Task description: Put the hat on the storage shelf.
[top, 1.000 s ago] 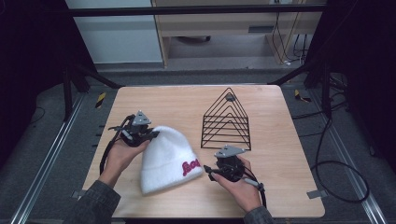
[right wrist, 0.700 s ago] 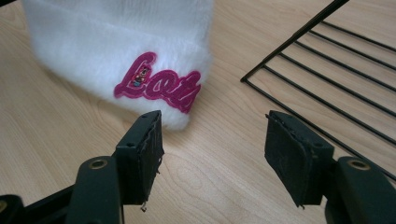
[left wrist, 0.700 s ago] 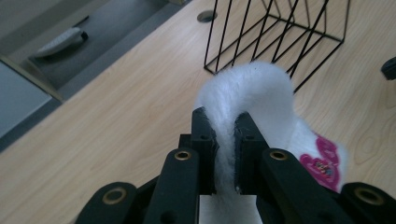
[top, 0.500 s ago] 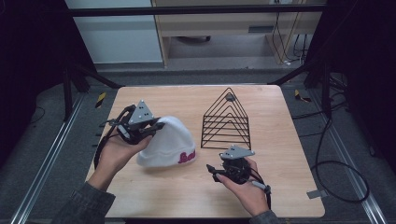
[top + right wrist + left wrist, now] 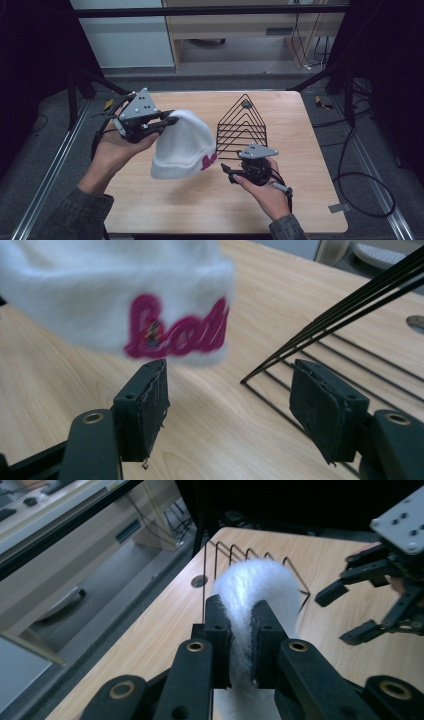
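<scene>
The left gripper [image 5: 167, 120] is clamped on the fuzzy top of a white knit hat [image 5: 186, 145] and holds it up off the counter [image 5: 310, 200]; in the left gripper view the two black jaws pinch a fold of the white fabric [image 5: 242, 630] between them. The hat hangs from that grip over the counter's left half, its brim downward and the pink stitched lettering [image 5: 209, 161] facing the right hand.

The right gripper [image 5: 231, 174] hovers low over the counter, just in front of the black wire rack [image 5: 242, 125]. Its jaws have just been opening and stand wide apart with nothing between them; the right gripper view shows bare wood between the pads [image 5: 150, 400], the hat's brim and lettering [image 5: 175, 335] just beyond and above the left pad, and the rack's wires [image 5: 350, 295] running past the right pad.

Open wood lies in front of both hands and along the counter's right edge; the rack takes up the far middle, and its near edge lies just behind the right gripper.

Counted: one hat, one rack, two grippers.

The high view gives the whole counter outline and the dark floor [image 5: 370, 145] around it. The left gripper view adds the other gripper [image 5: 380, 595] seen from the side, jaws spread, and the rack's wire loops [image 5: 235, 555] behind the hat.
</scene>
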`<state>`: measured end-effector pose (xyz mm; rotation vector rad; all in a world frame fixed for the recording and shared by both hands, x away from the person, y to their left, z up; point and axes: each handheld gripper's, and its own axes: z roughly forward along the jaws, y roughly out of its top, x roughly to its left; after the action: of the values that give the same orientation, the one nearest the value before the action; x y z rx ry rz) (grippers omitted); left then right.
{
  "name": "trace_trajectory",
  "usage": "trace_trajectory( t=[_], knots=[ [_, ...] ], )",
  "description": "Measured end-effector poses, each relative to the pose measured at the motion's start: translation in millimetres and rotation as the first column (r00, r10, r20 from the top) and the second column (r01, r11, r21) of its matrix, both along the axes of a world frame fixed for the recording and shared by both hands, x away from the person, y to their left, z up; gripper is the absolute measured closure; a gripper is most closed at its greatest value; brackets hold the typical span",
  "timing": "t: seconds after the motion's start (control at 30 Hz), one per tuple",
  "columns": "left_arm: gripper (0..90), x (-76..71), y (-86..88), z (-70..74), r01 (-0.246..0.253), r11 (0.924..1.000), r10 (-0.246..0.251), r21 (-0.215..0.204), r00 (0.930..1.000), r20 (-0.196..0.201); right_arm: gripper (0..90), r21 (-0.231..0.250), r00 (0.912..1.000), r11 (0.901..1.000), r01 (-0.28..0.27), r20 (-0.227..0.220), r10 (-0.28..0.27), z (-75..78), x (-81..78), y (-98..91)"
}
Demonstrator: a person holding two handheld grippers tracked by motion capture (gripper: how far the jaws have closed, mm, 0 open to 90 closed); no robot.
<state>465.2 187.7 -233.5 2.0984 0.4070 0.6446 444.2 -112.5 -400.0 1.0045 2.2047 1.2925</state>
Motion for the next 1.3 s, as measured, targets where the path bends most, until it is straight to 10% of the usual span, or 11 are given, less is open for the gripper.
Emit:
trace_trajectory(
  t=[0.83,1.1,1.3],
  knots=[
    [81.2,4.2,-3.3,7.5,0.075,0.997,-0.076,-0.015,0.9971,-0.01,27.9,-0.014,0.9792,0.9796,-0.2,-0.035,0.2,14.1,37.3,31.9],
    [81.3,11.7,-4.7,-0.5,0.052,0.9981,-0.053,-0.033,0.9984,-0.022,63.6,-0.014,0.9625,0.9631,-0.269,-0.043,0.268,7.8,36.7,46.8],
    [81.3,13.4,-3.2,-1.6,0.024,0.9987,-0.025,-0.044,0.9995,-0.02,74.5,-0.032,0.96,0.9596,-0.279,-0.029,0.279,10.4,29.2,49.2]
  ],
)
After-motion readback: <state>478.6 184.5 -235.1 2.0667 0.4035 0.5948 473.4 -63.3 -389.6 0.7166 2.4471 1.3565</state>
